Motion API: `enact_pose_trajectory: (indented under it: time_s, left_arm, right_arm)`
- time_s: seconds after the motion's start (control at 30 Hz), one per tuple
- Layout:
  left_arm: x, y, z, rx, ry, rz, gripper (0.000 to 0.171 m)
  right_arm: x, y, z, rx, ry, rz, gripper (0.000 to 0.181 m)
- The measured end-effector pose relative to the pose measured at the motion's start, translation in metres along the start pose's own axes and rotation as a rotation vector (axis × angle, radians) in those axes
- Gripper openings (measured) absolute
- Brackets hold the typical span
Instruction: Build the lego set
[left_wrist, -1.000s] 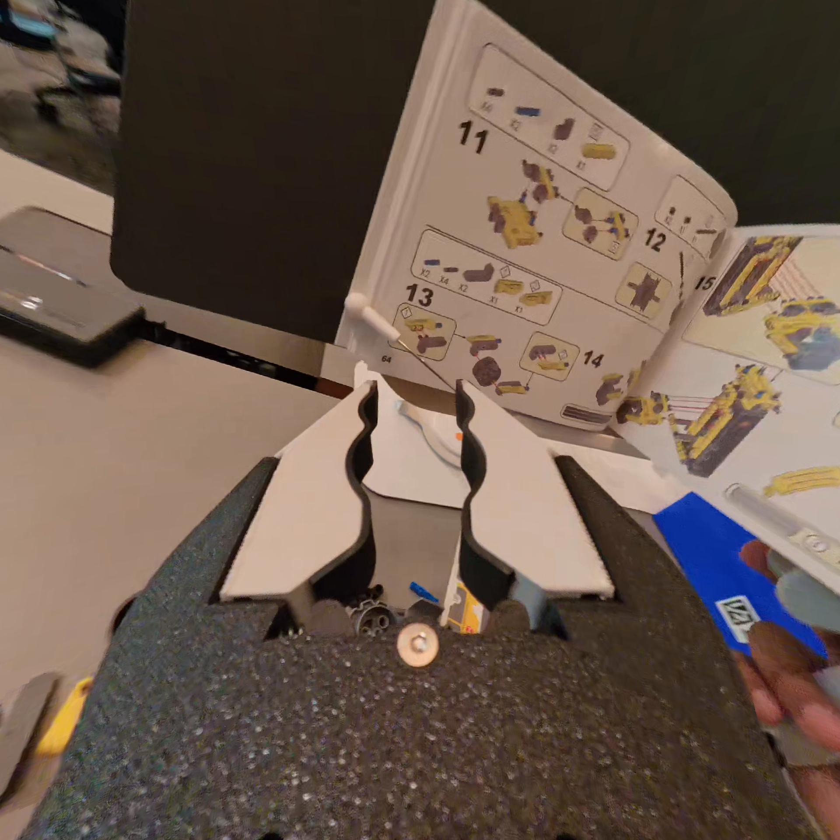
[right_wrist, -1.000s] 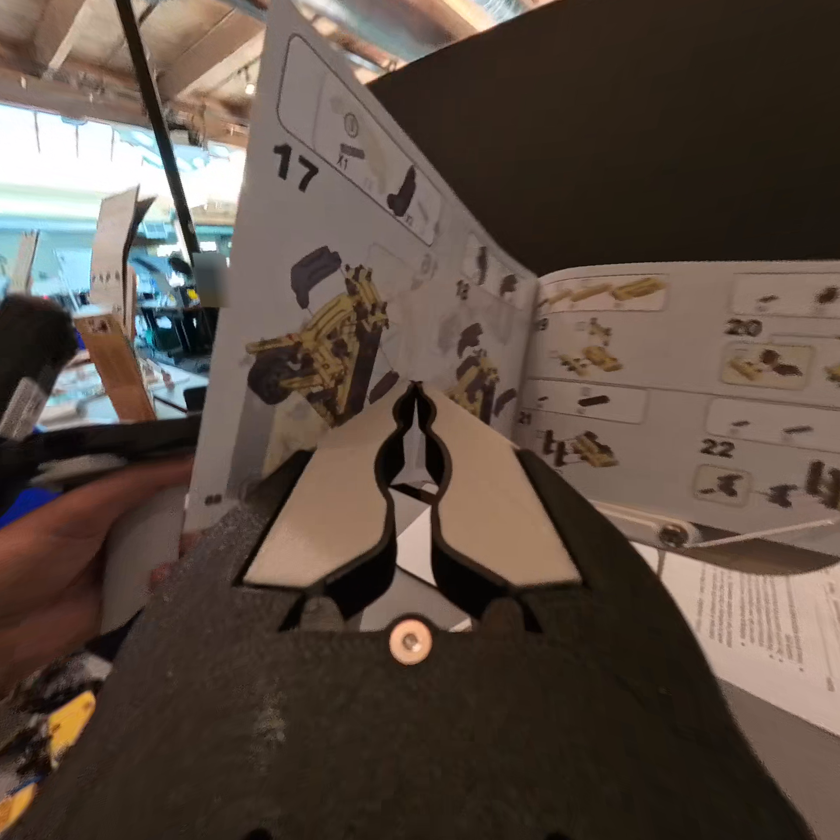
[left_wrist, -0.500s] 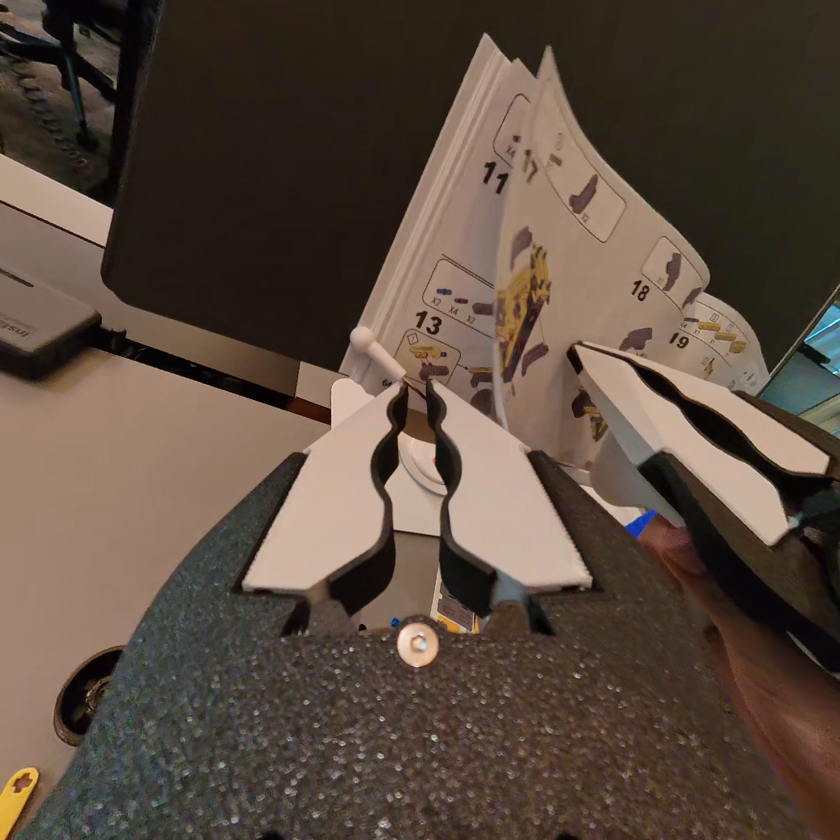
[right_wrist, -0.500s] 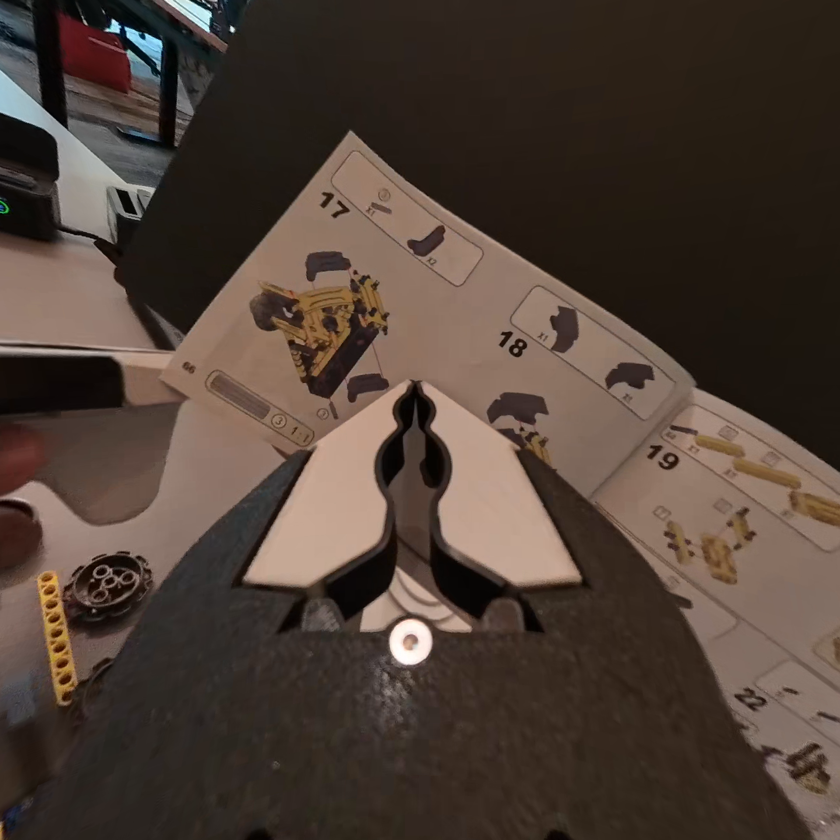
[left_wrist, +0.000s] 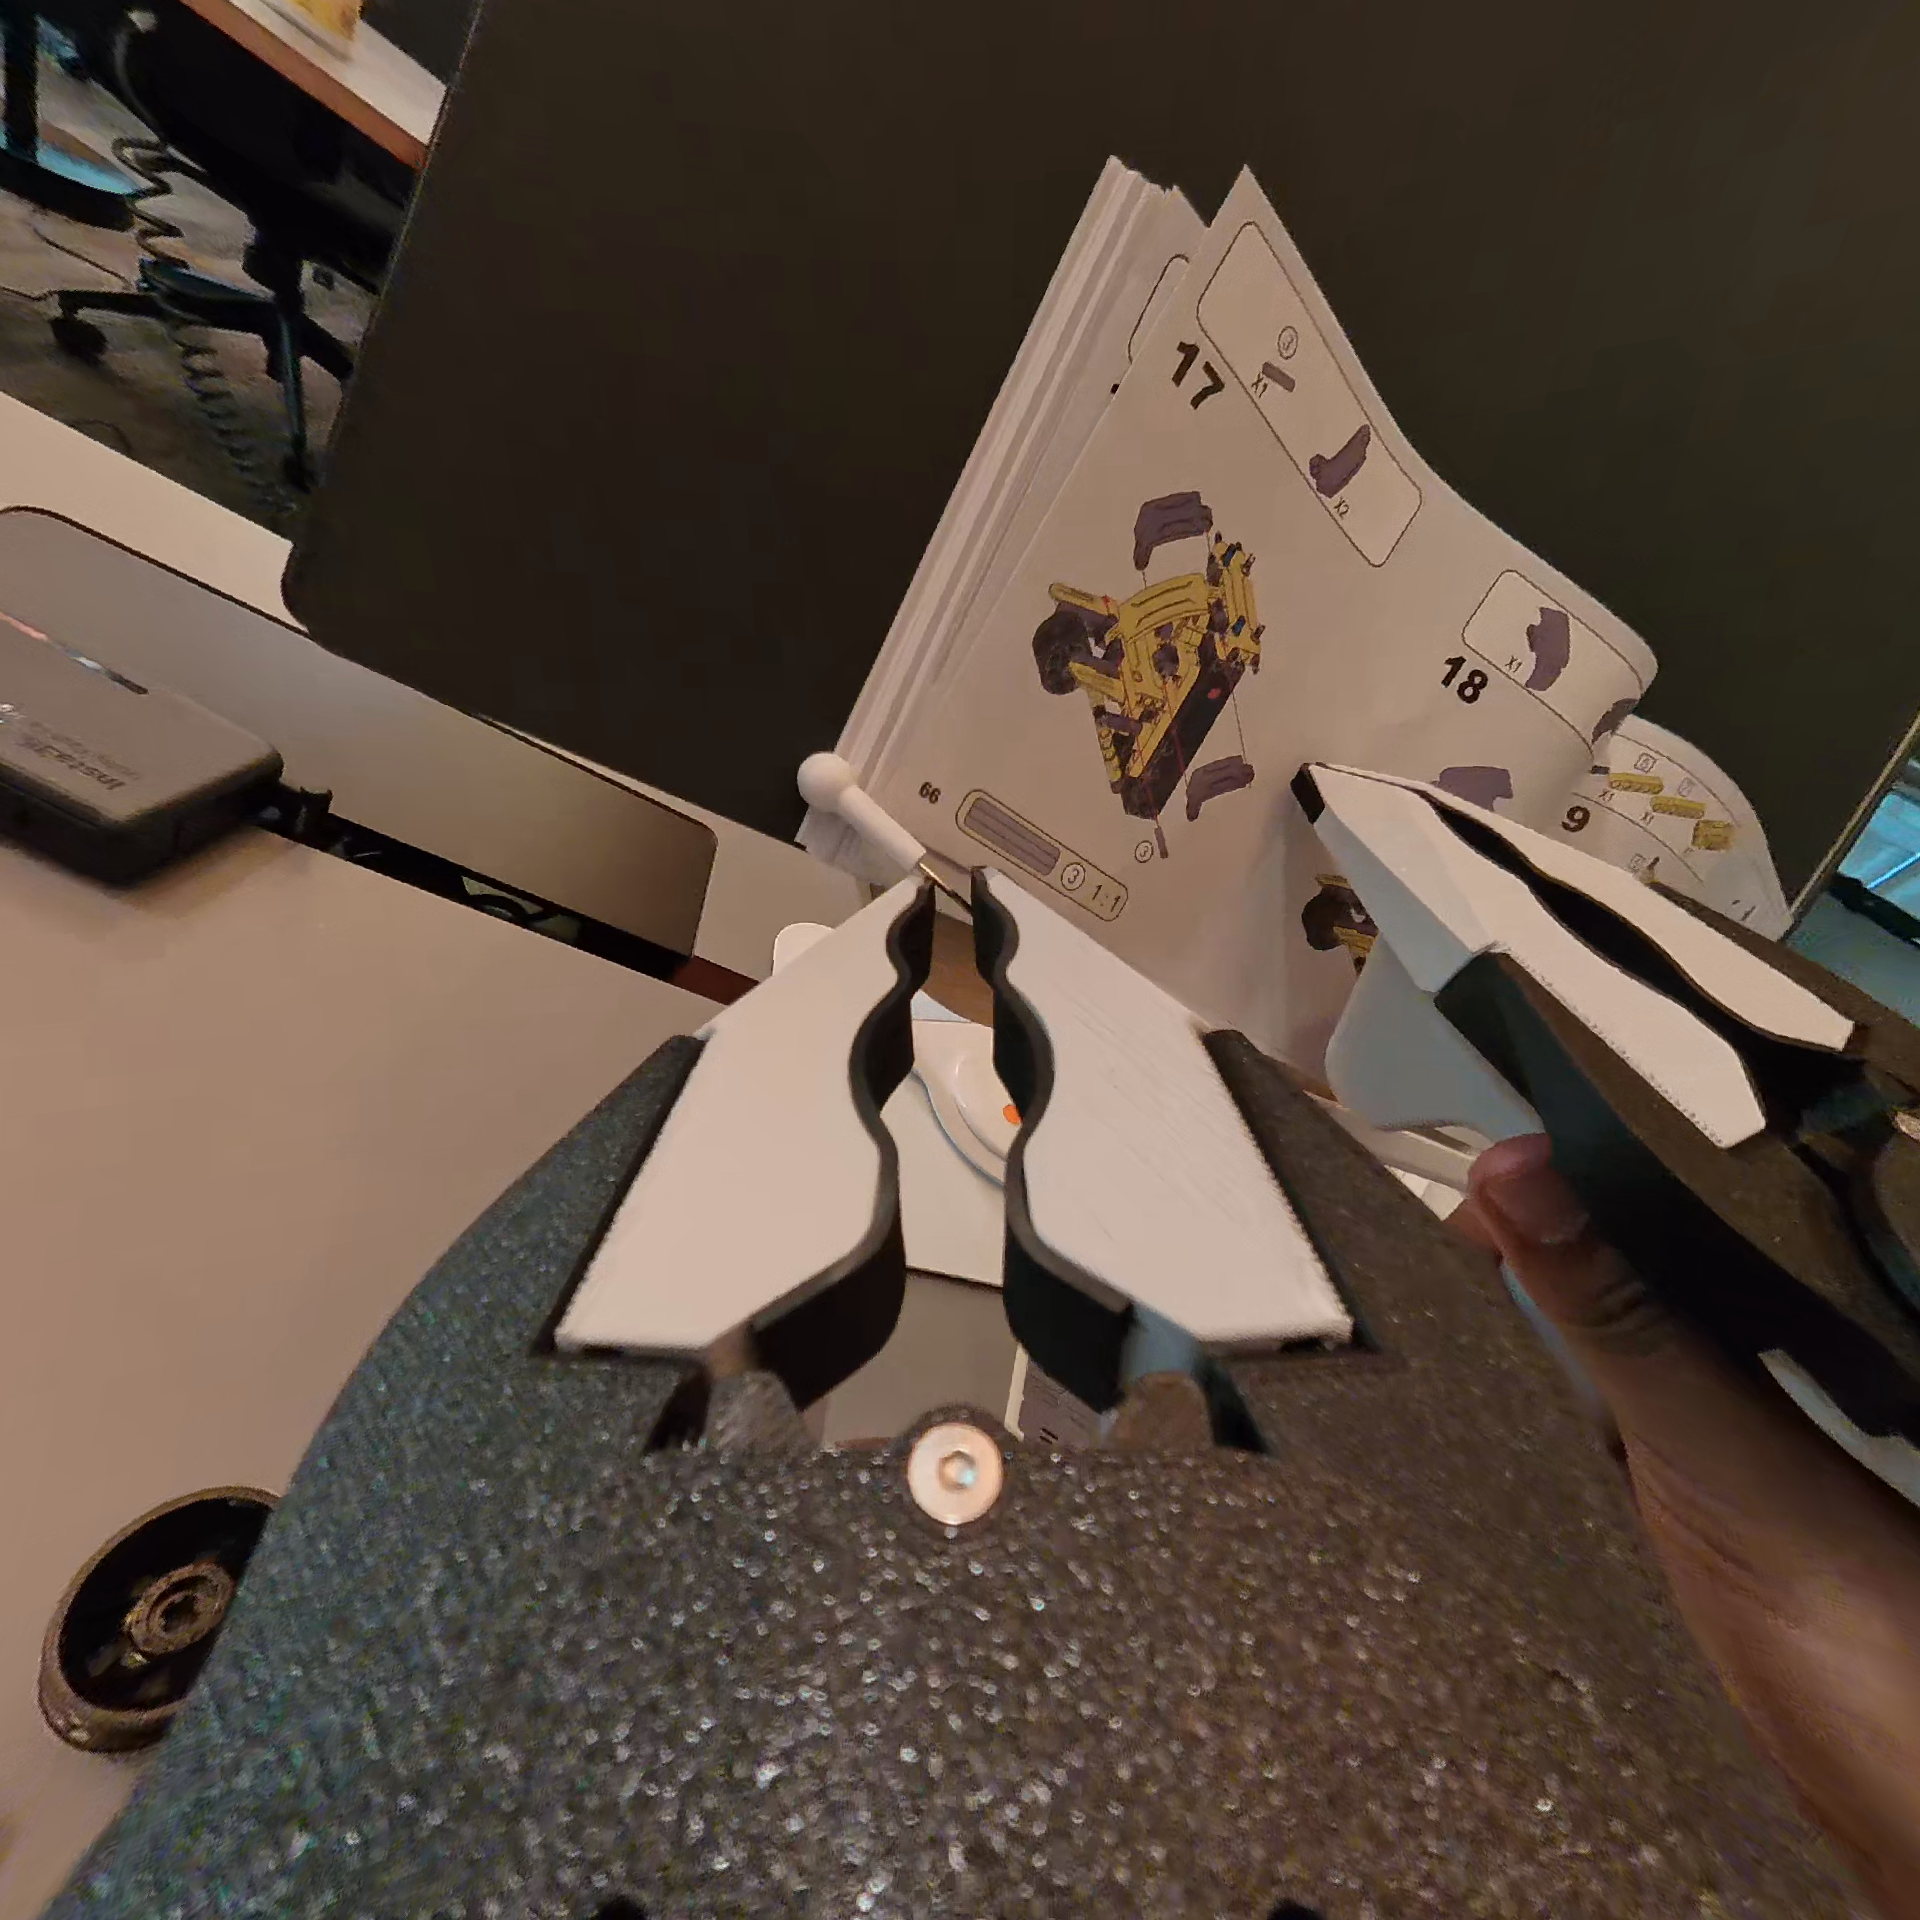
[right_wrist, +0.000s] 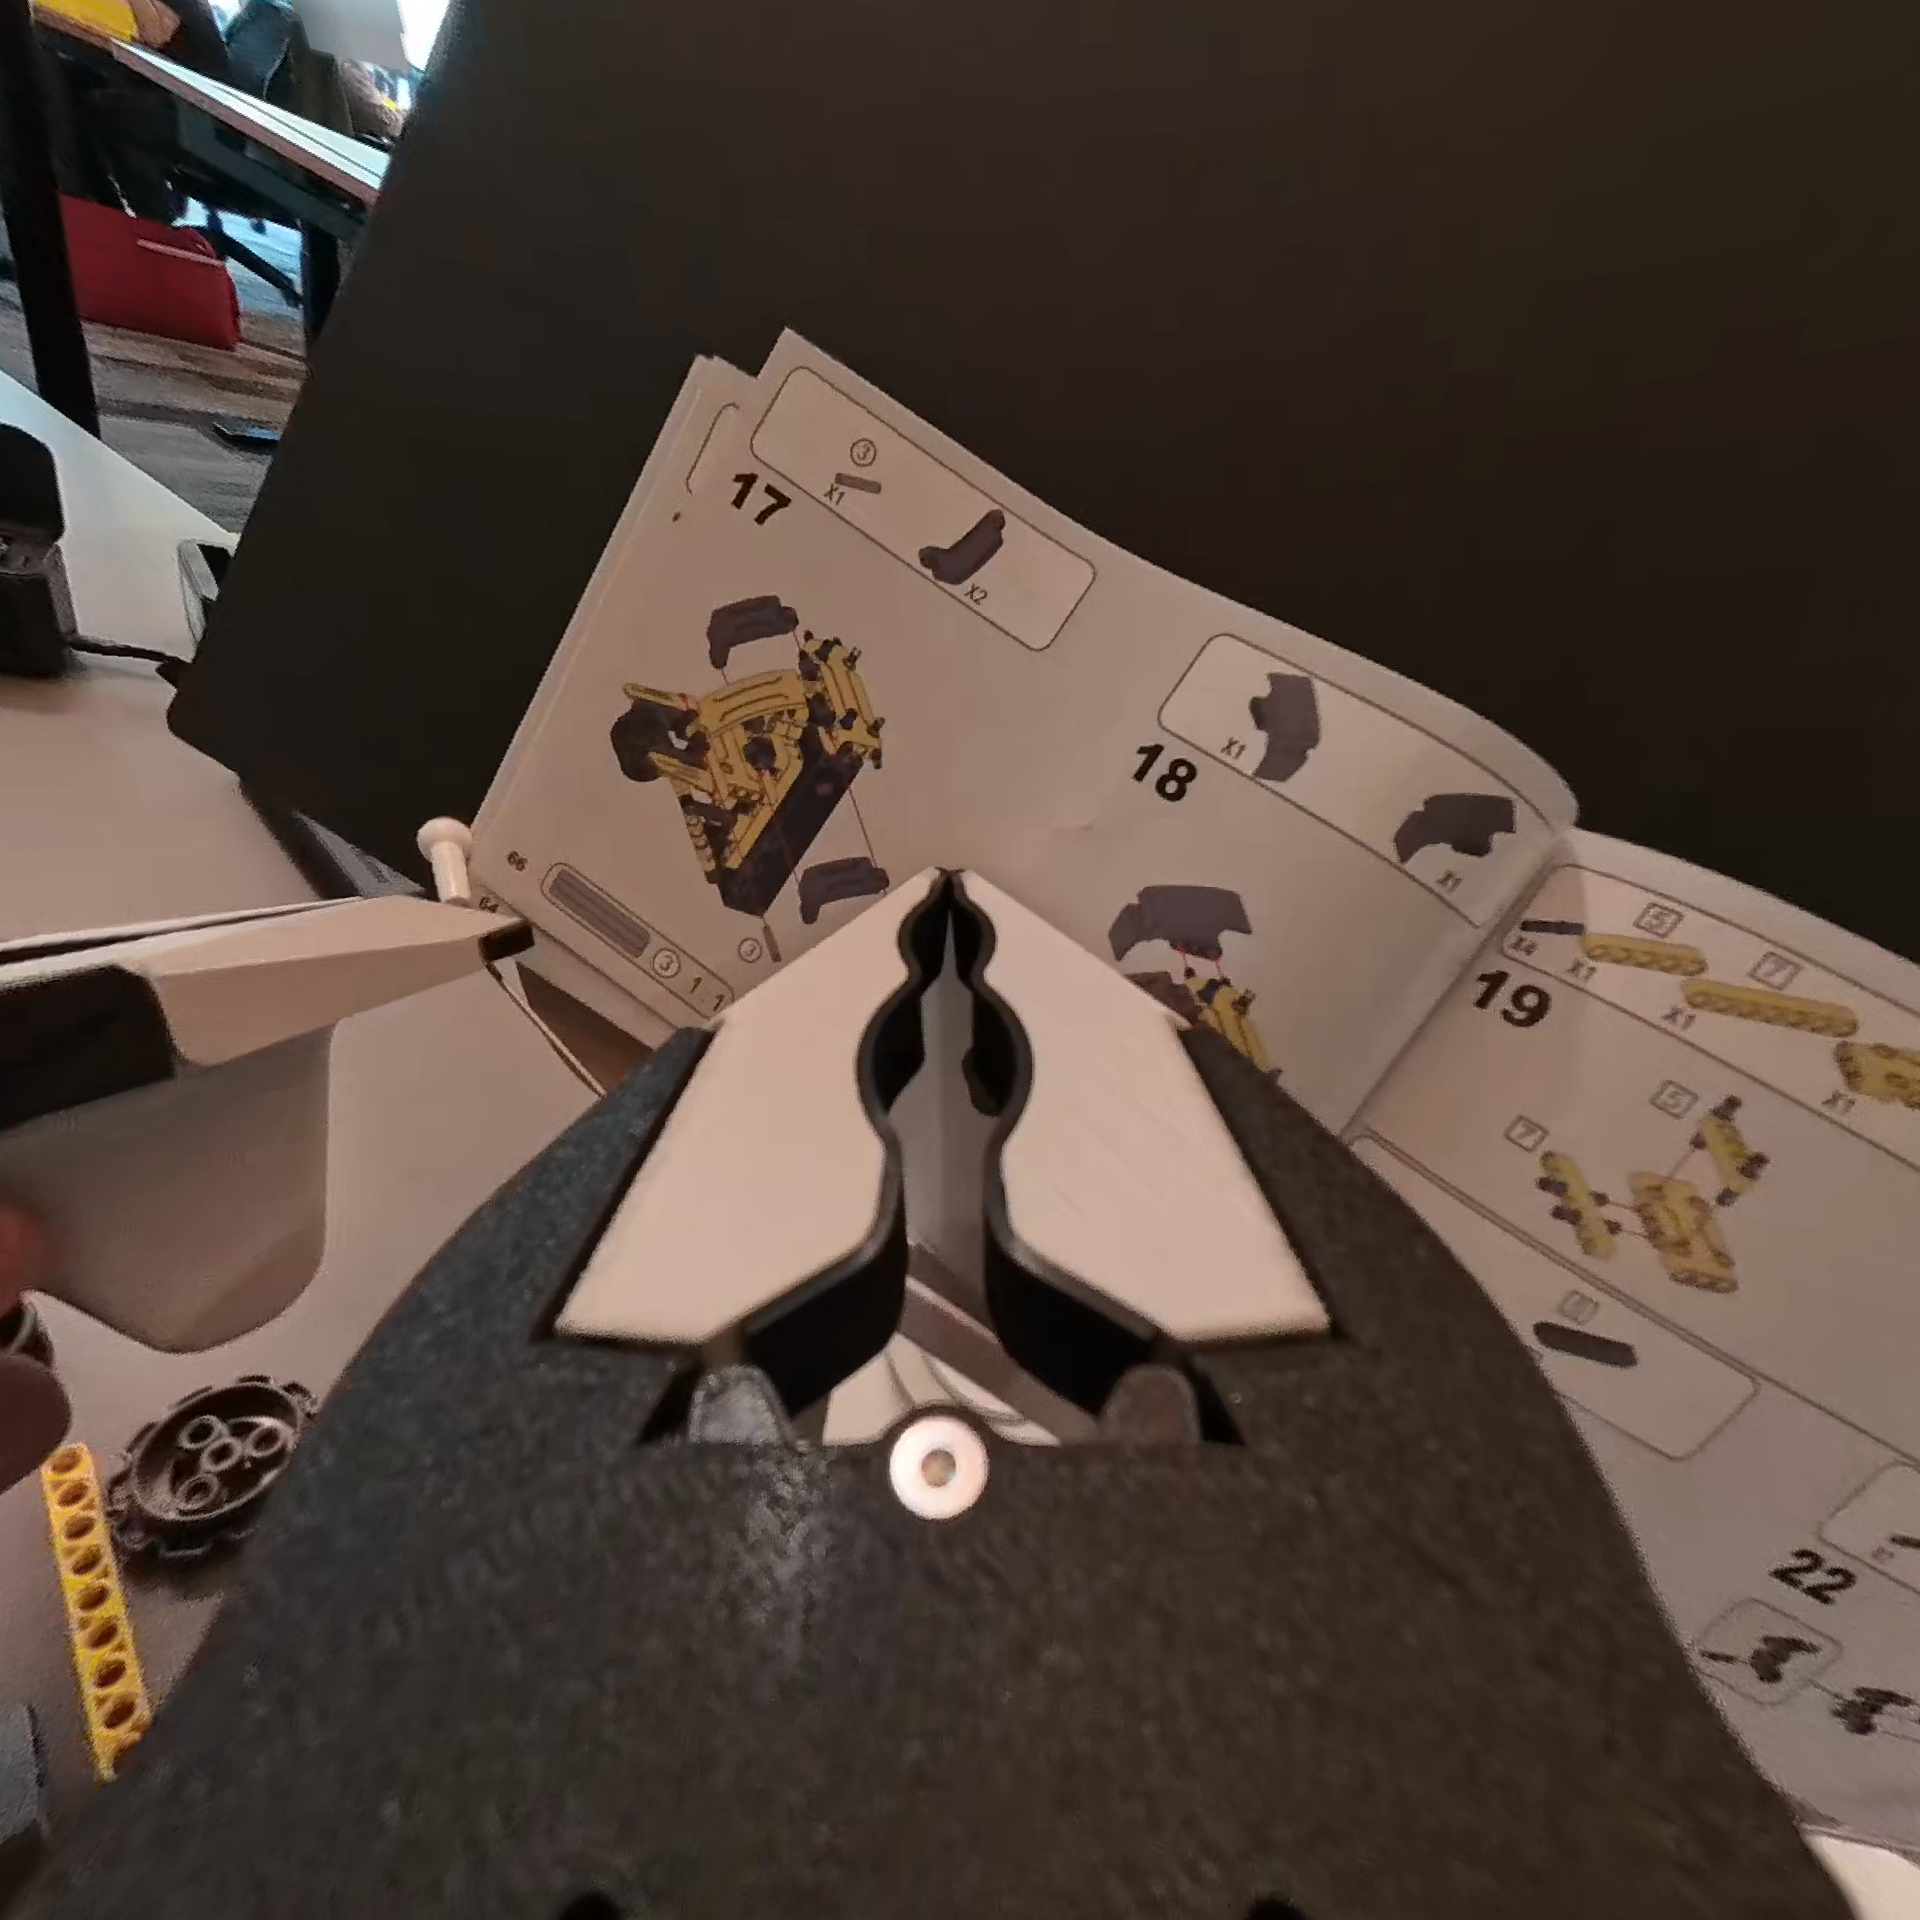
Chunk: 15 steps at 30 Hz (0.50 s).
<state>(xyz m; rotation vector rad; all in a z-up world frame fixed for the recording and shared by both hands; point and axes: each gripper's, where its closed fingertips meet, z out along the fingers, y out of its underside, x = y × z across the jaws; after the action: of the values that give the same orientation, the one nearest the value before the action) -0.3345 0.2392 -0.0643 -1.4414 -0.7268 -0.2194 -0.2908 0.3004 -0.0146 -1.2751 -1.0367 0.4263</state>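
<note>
An open building-instruction booklet (left_wrist: 1195, 582) stands on a holder against a black board; it also shows in the right wrist view (right_wrist: 935, 665). My right gripper (right_wrist: 948, 878) is shut, its tips pinched on the lower part of the left page; it shows from the side in the left wrist view (left_wrist: 1311, 795). My left gripper (left_wrist: 949, 883) is open by a narrow gap. Its tips are at the thin wire under the holder's white pin (left_wrist: 831, 779), by the page's lower left corner. It shows in the right wrist view (right_wrist: 509, 940), just below the pin (right_wrist: 445, 836).
The black board (left_wrist: 727, 312) stands upright behind the booklet. A black device (left_wrist: 94, 769) lies at the left. A black wheel (left_wrist: 145, 1621), a black gear (right_wrist: 213, 1455) and a yellow holed beam (right_wrist: 94, 1579) lie on the table. A hand (left_wrist: 1766, 1558) holds the right gripper. Across from one pair of fingers to the other is roughly 9 centimeters. About 15 centimeters separates my left fingertips from the black gear (right_wrist: 213, 1455).
The right gripper has turned a page over to the left and laid it back on the stack. The left gripper's jaws have narrowed and moved up to the white pin.
</note>
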Motion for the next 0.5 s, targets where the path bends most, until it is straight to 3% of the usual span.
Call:
enact_pose_trajectory:
  time_s: [0.13,0.33,0.5]
  left_arm:
    - [0.000,0.000,0.000,-0.004,0.005,-0.005,0.007]
    - [0.000,0.000,0.000,-0.003,-0.005,0.014,0.007]
    - [-0.001,0.001,0.000,-0.001,-0.002,0.012,0.007]
  right_arm:
    - [0.009,0.003,-0.006,-0.006,0.023,0.008,0.000]
    - [0.053,0.008,-0.030,0.005,0.188,-0.010,0.000]
    - [0.099,0.032,-0.054,-0.001,0.307,0.161,0.000]
